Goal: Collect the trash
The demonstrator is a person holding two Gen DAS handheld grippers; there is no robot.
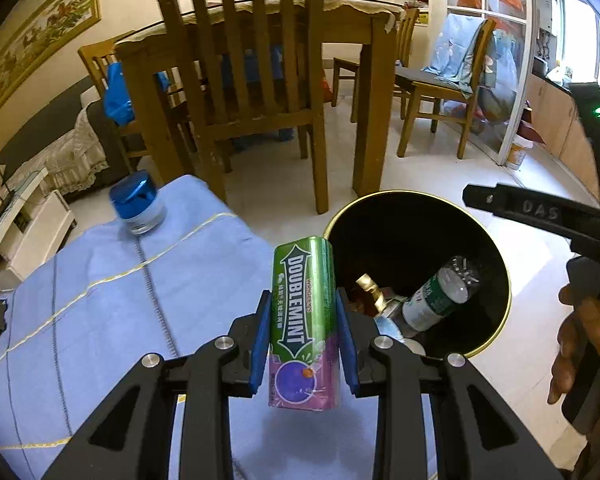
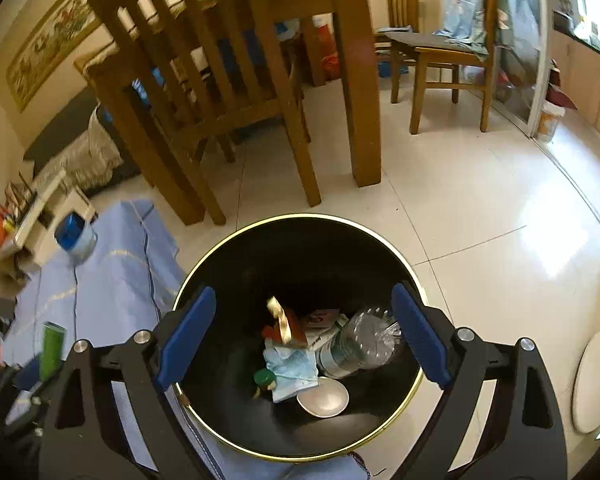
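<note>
The left gripper (image 1: 303, 336) is clamping the gum tin (image 1: 305, 320) upright — the bin (image 1: 496, 248) is lying just to its right — while the right gripper (image 2: 304, 336) is hovering open over it.

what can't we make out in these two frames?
- Blue-lidded jar: label unreadable, motion-blurred in both wrist views.
- Doublemint container: its back face is turned away in the left wrist view; the left gripper pads cover its sides.
- Bin bottom: partly buried under the plastic bottle, mask and plate.
- Right gripper: fingers cut the bin's sides.
</note>
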